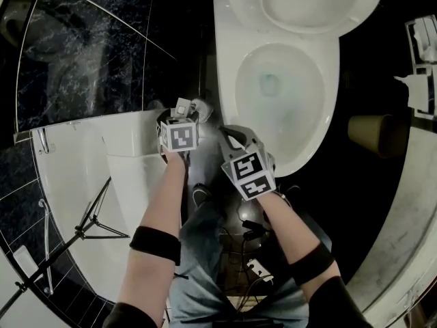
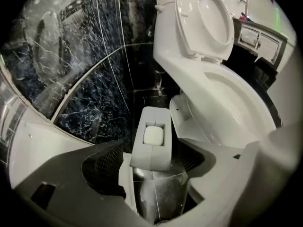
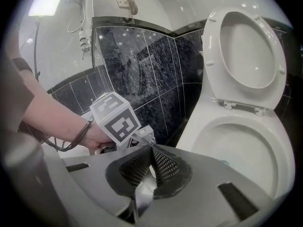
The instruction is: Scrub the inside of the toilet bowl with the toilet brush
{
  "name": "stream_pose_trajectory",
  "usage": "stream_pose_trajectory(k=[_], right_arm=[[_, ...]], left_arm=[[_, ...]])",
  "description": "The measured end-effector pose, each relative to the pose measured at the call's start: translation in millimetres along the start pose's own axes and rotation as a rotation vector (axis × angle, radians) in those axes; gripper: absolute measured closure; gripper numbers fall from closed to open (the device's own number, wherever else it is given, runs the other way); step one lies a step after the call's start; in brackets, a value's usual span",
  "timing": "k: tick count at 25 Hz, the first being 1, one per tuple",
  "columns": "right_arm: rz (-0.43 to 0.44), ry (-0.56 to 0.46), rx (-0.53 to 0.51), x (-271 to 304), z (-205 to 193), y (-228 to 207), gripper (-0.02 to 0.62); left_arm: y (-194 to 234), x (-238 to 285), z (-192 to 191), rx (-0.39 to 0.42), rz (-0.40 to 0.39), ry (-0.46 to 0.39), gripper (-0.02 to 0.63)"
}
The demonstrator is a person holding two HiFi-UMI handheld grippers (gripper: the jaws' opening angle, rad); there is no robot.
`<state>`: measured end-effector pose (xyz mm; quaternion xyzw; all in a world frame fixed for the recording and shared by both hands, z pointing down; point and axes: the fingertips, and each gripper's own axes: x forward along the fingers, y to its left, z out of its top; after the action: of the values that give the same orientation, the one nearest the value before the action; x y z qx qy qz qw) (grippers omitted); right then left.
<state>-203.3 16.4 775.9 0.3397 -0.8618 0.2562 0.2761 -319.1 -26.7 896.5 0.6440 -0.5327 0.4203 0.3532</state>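
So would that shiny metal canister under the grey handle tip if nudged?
Probably fairly easily: the canister looks narrow and carries the grey handle on top. Its polished surface looks slippery, so the open left claw might slide on it.

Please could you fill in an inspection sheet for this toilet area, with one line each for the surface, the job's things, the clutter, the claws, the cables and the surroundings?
Surface: toilet bowl rim is white, the seat is raised, and there is bluish water at the bottom.
Job's things: toilet brush handle stands in its chrome holder, not yet lifted.
Clutter: brown roll to the right of the toilet; tripod on the left.
Claws: left claw is open around the handle, pads not pressing on it; right claw is shut with nothing in it.
Cables: cables at the person's waist.
Surroundings: dark marbled wall tiles; wall dispenser.
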Motion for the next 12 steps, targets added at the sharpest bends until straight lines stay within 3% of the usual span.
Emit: stream_pose_trajectory(k=[6, 12], right_arm=[[-0.001, 0.005, 0.003, -10.3, 4.9, 8.8, 0.580], [-0.004, 0.012, 0.014, -48.1, 33.6, 24.9, 0.578]], left_arm=[[-2.3, -20.5, -6.0, -0.015, -0.021, -0.006, 0.236], [-7.8, -90.0, -6.3, -0.004, -0.026, -0.011, 0.236]])
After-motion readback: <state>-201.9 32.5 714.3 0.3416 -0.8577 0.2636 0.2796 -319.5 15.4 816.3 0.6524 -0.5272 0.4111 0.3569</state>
